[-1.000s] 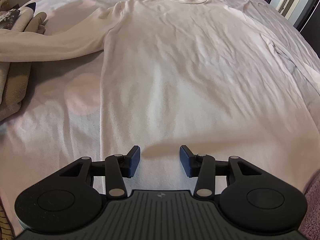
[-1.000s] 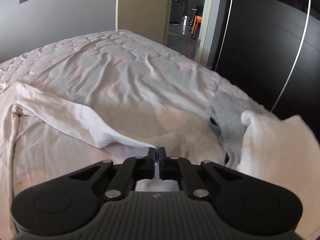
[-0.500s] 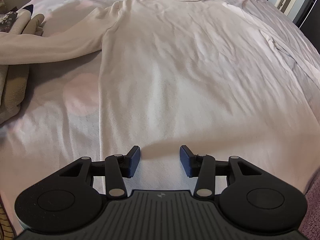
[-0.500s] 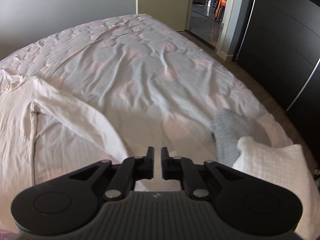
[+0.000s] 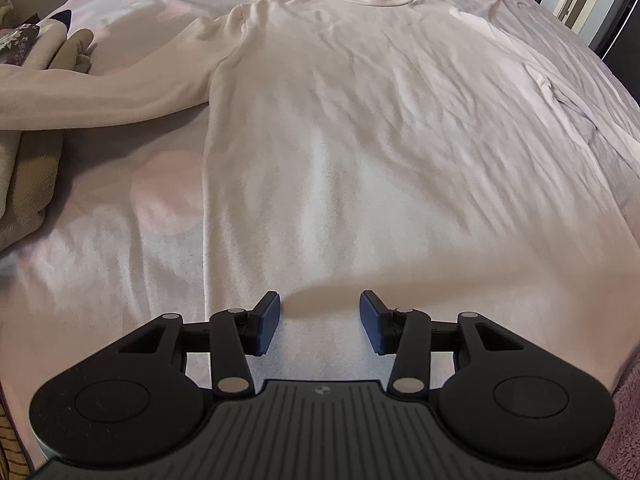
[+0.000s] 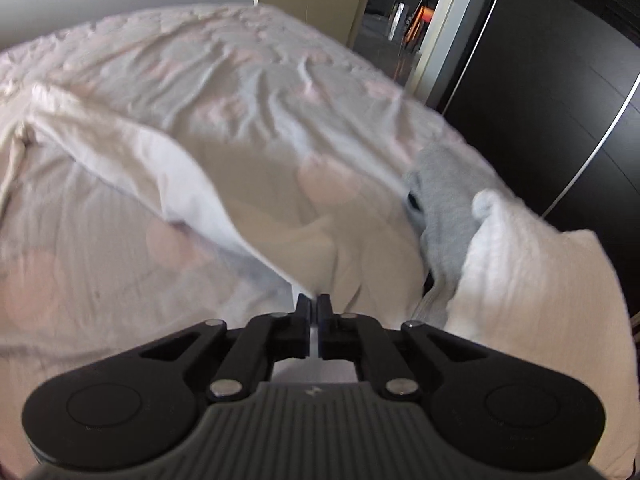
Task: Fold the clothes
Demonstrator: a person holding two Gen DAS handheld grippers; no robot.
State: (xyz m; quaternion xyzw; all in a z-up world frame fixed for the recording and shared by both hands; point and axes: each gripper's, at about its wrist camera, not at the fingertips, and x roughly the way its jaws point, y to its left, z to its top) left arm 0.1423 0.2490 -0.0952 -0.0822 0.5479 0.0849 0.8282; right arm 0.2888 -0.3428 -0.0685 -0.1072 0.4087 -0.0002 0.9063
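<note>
White shirt (image 5: 360,128): spread flat on bed (image 5: 100,240).
Left gripper (image 5: 320,314): fingers wide apart, holding nothing, above hem.
Right gripper (image 6: 314,308): fingers pinched on sleeve (image 6: 160,164).

No readable text, labels, brands or numbers show in either view.

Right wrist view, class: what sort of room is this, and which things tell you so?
Most likely a bedroom: a wide bed with a rumpled sheet, a dark wardrobe beside it, an open doorway, and a white long-sleeved top spread out.
</note>
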